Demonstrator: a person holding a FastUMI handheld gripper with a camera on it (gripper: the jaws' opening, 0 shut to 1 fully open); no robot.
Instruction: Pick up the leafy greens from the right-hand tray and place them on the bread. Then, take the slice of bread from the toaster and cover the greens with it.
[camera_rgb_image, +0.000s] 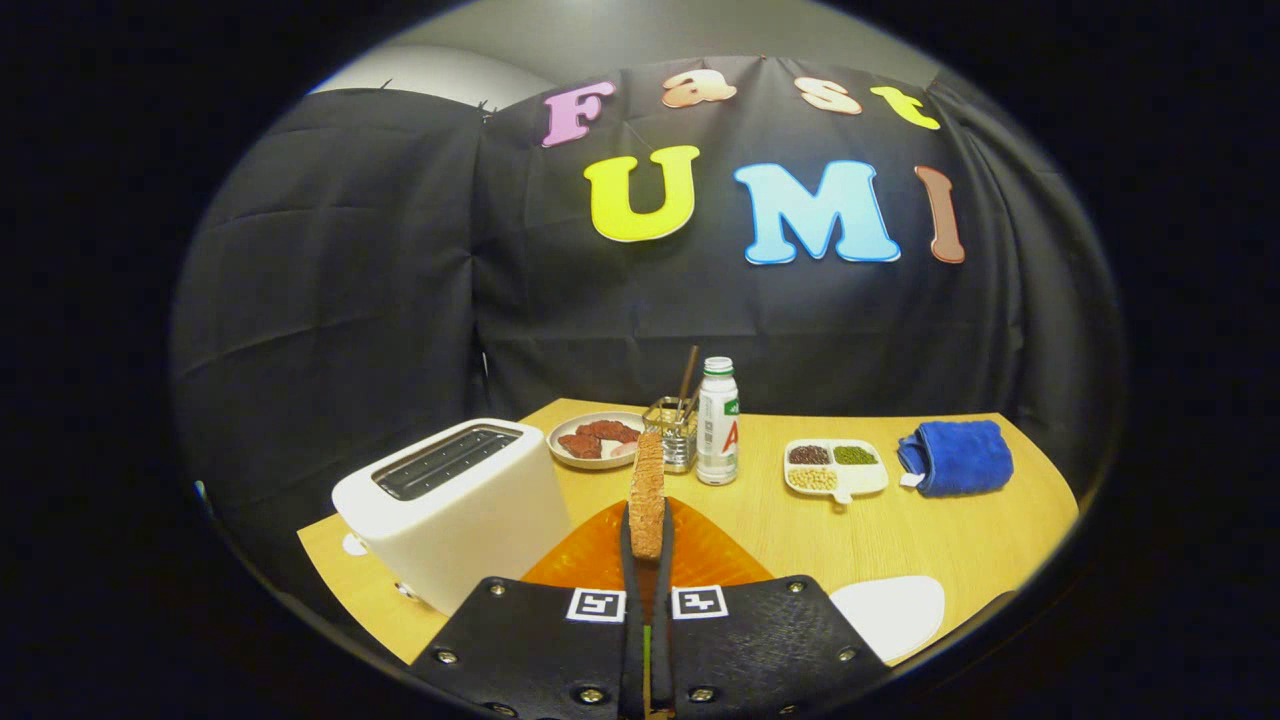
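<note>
A slice of toasted bread (647, 495) stands on edge between my fingers, held upright above an orange plate (712, 555). My gripper (647, 545) is shut on the slice, both fingers pressed against its flat sides. The white toaster (452, 510) stands to the left of the fingers, its top slots dark with no bread showing in them. A thin strip of green (647, 640) shows low in the gap between the fingers. A white tray (893, 612) lies to the right of the fingers, and I see no greens on the part that shows.
Beyond the fingers stand a plate of reddish meat slices (597, 440), a small metal holder with sticks (675, 432) and a white bottle (717, 422). Further right lie a divided dish of beans (834, 468) and a folded blue cloth (957, 457). The wooden table (950, 540) ends at the black cloth wall.
</note>
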